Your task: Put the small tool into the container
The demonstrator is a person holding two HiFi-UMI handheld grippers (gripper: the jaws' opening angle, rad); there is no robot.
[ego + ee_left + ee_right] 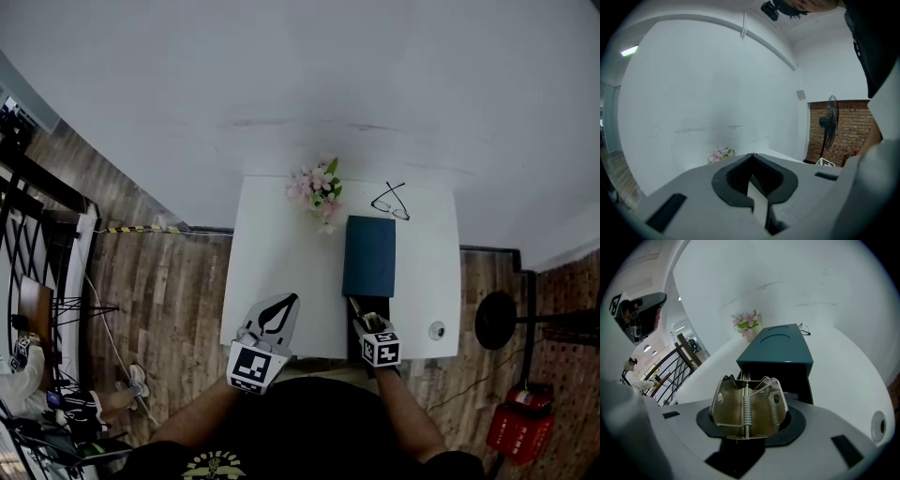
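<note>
Small tool point(747, 406) clamped in right gripper point(366, 322), jaws closed on its near part. Folded sheet metal, dull brass tone, two round holes, two coil springs side by side along a thin centre rod. Long axis near to far, free end pointing far and slightly left, toward container point(369, 255). Tool held off the table, just at the container's near end, not inside it.

Container: teal rectangular box, matte, flat lid with shallow round recess point(778, 337). Near end open, dark compartment point(774, 373); contents not discernible.

Left gripper point(752, 157) raised at near left table edge, jaws pressed together, nothing between.

White table point(281, 253), smooth. Pink flowers point(317, 187) at far edge, just left of container. Dark-framed glasses point(390, 202) by container's far right corner. Round grommet point(437, 330) near right. Wood-plank floor point(159, 291) to the left.
</note>
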